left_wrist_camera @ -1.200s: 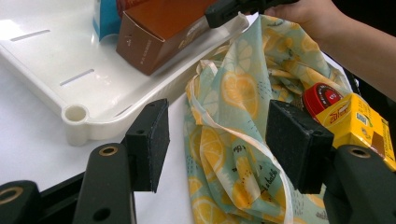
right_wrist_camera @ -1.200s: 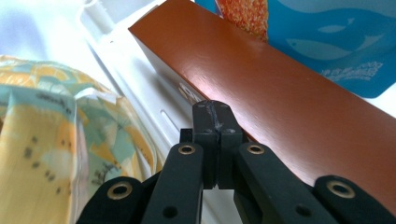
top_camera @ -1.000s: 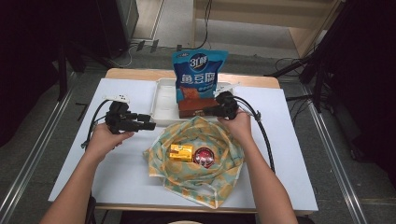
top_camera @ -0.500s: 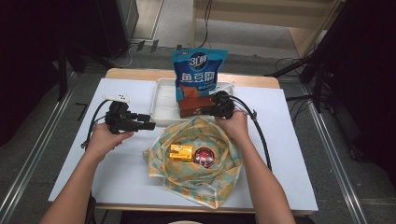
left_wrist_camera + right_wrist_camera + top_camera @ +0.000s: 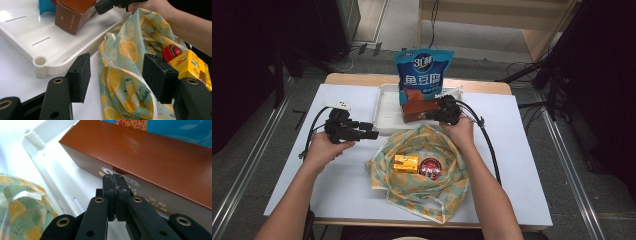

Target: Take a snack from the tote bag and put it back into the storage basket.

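A brown carton (image 5: 419,109) lies in the white tray (image 5: 387,107), in front of an upright blue snack bag (image 5: 423,72). My right gripper (image 5: 429,116) is at the carton's near side; in the right gripper view its jaws (image 5: 115,178) are shut with nothing between them, their tips right at the carton's printed face (image 5: 150,157). My left gripper (image 5: 371,131) hovers left of the lemon-print cloth bag (image 5: 422,195). Its jaws (image 5: 117,75) stand wide open and empty, facing the bag's edge (image 5: 125,50). A yellow box (image 5: 406,162) and a red tin (image 5: 430,167) lie in the bag.
The tray's low rim (image 5: 40,61) lies just ahead and left of my left gripper. Black cables trail from both grippers across the white tabletop (image 5: 522,150). The table's wooden far edge (image 5: 482,86) runs behind the tray.
My right gripper has edged slightly left along the brown carton. The left gripper and the bag's contents have stayed put.
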### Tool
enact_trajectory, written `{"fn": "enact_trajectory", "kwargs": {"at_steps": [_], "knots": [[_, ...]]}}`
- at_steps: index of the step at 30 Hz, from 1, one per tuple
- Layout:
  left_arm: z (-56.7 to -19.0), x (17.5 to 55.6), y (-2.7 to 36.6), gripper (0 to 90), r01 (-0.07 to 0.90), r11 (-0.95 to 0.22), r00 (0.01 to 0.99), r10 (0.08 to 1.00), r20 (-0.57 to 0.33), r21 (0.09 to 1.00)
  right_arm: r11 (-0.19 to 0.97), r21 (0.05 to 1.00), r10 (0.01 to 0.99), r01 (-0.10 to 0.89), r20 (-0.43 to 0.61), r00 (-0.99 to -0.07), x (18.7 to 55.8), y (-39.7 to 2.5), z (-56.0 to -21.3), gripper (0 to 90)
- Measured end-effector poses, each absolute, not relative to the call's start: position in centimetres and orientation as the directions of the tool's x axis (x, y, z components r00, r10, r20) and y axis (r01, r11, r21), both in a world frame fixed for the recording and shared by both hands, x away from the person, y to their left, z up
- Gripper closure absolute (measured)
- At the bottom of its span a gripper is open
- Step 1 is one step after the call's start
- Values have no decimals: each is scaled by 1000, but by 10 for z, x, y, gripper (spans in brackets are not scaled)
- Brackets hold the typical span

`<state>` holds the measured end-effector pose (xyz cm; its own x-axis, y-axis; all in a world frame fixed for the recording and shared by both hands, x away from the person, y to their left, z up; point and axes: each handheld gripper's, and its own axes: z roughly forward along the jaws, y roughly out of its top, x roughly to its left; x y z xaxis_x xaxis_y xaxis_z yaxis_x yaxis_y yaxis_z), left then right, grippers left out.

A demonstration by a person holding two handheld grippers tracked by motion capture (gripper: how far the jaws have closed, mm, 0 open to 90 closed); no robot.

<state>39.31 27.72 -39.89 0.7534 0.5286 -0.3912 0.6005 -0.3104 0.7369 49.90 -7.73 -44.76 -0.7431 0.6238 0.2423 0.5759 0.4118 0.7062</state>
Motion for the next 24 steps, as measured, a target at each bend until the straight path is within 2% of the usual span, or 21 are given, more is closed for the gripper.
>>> {"fn": "enact_trajectory", "kwargs": {"at_steps": [7, 24], "knots": [[-399, 393, 277, 402, 601, -312, 754, 528, -391, 736, 404, 717, 641, 569, 222, -735, 504, -73, -448, 899], [-400, 394, 276, 402, 601, -316, 755, 525, -393, 734, 390, 706, 647, 591, 247, -721, 513, -66, -447, 884]]}}
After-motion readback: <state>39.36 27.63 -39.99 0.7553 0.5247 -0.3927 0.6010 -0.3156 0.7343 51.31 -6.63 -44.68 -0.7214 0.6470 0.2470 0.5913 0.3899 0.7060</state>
